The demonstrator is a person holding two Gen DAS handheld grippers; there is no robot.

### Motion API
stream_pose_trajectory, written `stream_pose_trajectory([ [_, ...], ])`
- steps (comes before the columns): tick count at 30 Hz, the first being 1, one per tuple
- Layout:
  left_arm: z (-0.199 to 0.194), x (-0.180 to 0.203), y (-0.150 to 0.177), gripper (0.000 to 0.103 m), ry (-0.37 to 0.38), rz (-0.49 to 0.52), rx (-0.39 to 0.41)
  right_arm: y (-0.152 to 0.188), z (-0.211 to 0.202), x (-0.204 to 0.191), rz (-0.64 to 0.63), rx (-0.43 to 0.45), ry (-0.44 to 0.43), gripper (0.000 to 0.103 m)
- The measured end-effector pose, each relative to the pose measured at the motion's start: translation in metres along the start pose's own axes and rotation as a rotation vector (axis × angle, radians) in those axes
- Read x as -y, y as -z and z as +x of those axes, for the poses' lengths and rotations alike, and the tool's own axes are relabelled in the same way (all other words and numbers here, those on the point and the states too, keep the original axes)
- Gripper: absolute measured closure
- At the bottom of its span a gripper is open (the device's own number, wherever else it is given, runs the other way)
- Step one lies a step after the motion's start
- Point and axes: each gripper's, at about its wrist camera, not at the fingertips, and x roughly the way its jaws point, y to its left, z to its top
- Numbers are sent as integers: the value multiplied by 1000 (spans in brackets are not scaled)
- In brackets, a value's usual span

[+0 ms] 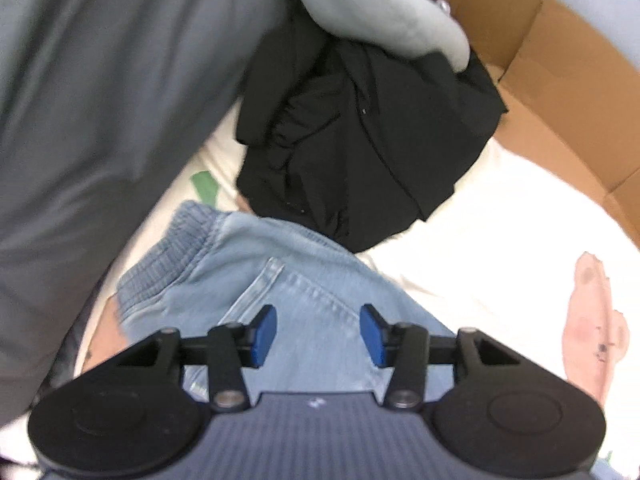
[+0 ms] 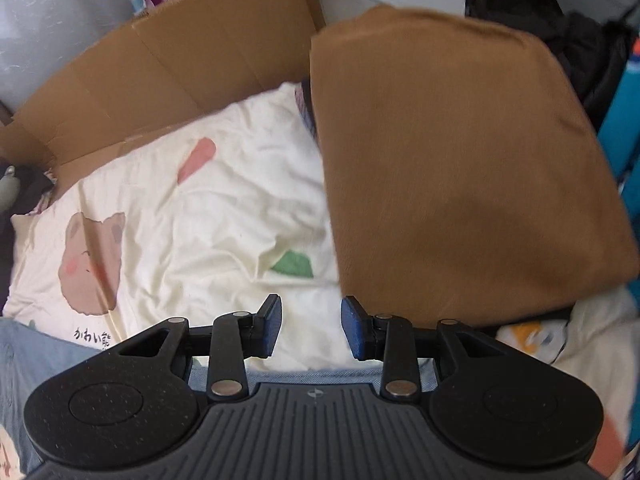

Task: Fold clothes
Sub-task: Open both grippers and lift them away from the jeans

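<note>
Denim fills the lower part of the left wrist view: a light blue pair of jeans (image 1: pixel 280 276) with a ribbed elastic waistband and a stitched pocket lies on a cream sheet (image 1: pixel 500 216) printed with pink animal figures. The left gripper (image 1: pixel 318 334) hangs over the jeans with its blue pads apart and nothing pinched between them; the cloth lies below the pads, not in their grasp. Beyond the jeans sits a crumpled black garment (image 1: pixel 360 128), with a pale grey garment (image 1: pixel 372 8) resting on its far edge. A wide grey fabric (image 1: pixel 100 100) covers the left side of that view, and a cardboard flap (image 1: pixel 560 72) stands on the right.

In the right wrist view, the right gripper (image 2: pixel 311 328) is likewise partly open and empty above the cream sheet, with an edge of the jeans just under its body. A folded brown garment (image 2: pixel 460 160) lies just beside it on the right, and cardboard rises behind the sheet.
</note>
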Motion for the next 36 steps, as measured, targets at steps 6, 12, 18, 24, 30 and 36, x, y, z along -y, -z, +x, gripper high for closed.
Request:
stream_pose_trajectory([
  [6, -70, -14, 11, 51, 61, 6, 46, -25, -47, 17, -35, 34, -10, 63],
  [12, -150, -33, 15, 48, 89, 6, 121, -26, -102, 33, -74, 78, -69, 63],
  [18, -205, -57, 35, 43, 112, 32, 170, 0, -159, 62, -54, 106, -88, 63],
  [24, -218, -99, 86, 43, 164, -24, 171, 56, -201, 97, 34, 102, -66, 63],
  [30, -213, -125, 138, 43, 211, -97, 122, 112, -224, 127, 95, 84, -44, 63],
  [36, -193, -141, 180, 43, 167, -115, 55, 155, -210, 148, 118, 33, -55, 63],
])
